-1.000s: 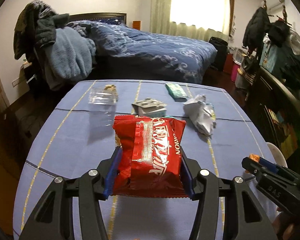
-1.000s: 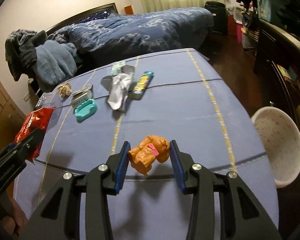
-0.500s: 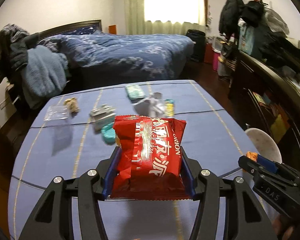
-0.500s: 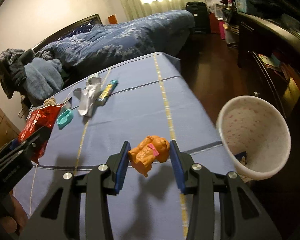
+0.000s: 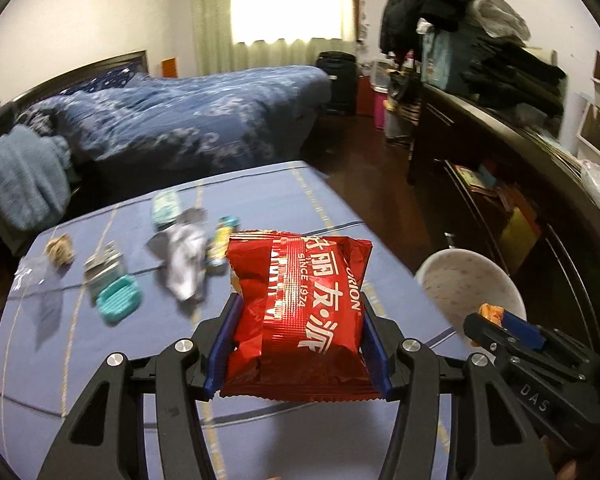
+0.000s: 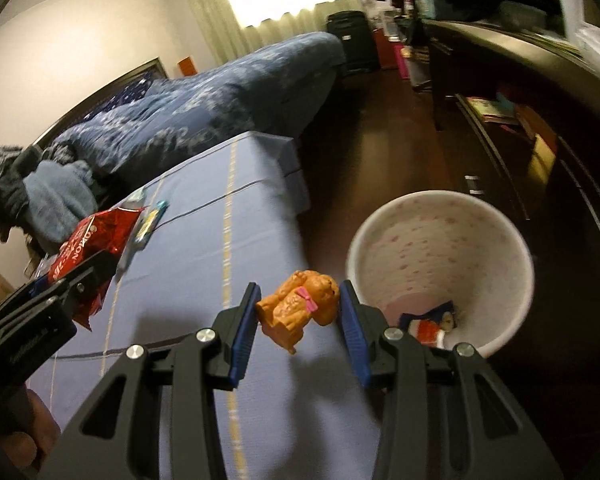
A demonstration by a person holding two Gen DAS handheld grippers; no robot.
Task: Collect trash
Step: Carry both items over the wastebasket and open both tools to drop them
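blue tablecloth (image 5: 308, 208), bed (image 5: 188, 128) behind

Red foil snack packet (image 5: 300, 308), white lettering, crinkled, upright at frame centre, clamped at both sides. Orange toy dog (image 6: 300, 310) with pink bow, lower centre of the right wrist view, pinched between blue pads, tilted. White speckled bin (image 6: 440, 264), right of centre, mouth open, a wrapper (image 6: 430, 322) at its bottom. Crumpled grey wrapper (image 5: 184, 256), teal ridged case (image 5: 118, 300), left of centre on the blue cloth.

Red snack bag (image 5: 300, 308), orange toy dog (image 6: 300, 310) with pink bow, pink-speckled white bin (image 6: 440, 248), yellow-striped blue tablecloth (image 6: 204, 256).
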